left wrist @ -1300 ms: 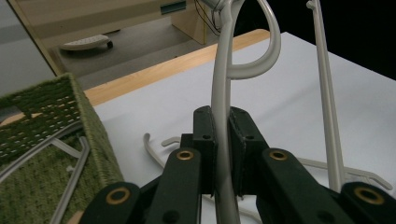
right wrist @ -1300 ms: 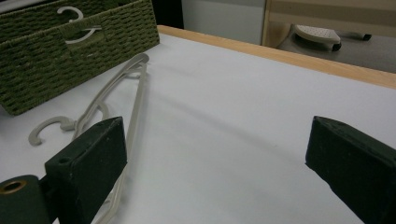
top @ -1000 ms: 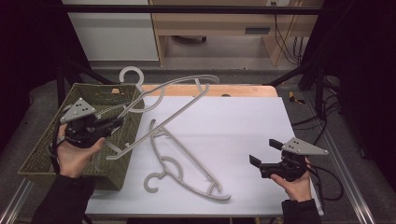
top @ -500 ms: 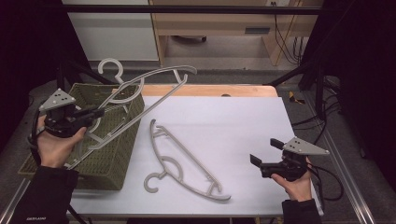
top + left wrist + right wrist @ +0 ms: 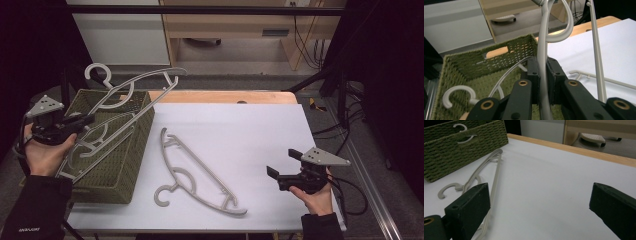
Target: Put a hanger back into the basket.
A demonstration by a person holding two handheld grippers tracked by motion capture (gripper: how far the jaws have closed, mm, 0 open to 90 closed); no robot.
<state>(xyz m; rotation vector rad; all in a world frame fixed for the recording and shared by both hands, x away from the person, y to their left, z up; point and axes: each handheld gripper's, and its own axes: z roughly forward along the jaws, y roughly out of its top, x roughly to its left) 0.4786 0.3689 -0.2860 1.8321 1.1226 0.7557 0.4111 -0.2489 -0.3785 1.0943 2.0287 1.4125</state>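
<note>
The left gripper (image 5: 82,121) is clenched on a pale grey plastic coat hanger (image 5: 131,95), its black pads (image 5: 534,75) pinching the thin rail from both sides, as the left gripper view makes plain. The hanger hangs tilted in the air over the woven olive-green basket (image 5: 127,160), hook uppermost beyond the basket's far rim, its lower end dipping inside. Another grey hanger (image 5: 459,93) of the same kind lies on the basket's floor (its hook curls toward the near corner). The left hand (image 5: 45,150) sits on the side of the basket away from the table's middle, palm up under the tool, which points level across the basket's opening.

I'd judge the hanger light and fairly stiff, though springy along its length, and smooth enough to swivel between flat pads; held off its middle, it will want to swing. A hold on the straight rail near the neck should keep it steadier than one out at an arm's tip.

A second such hanger (image 5: 197,175) lies flat on the white tabletop (image 5: 250,135) just beside the basket. Well away from the basket, the right gripper (image 5: 277,175) rests near the table's near edge, jaws spread wide and holding nothing, pointing back toward that hanger.
</note>
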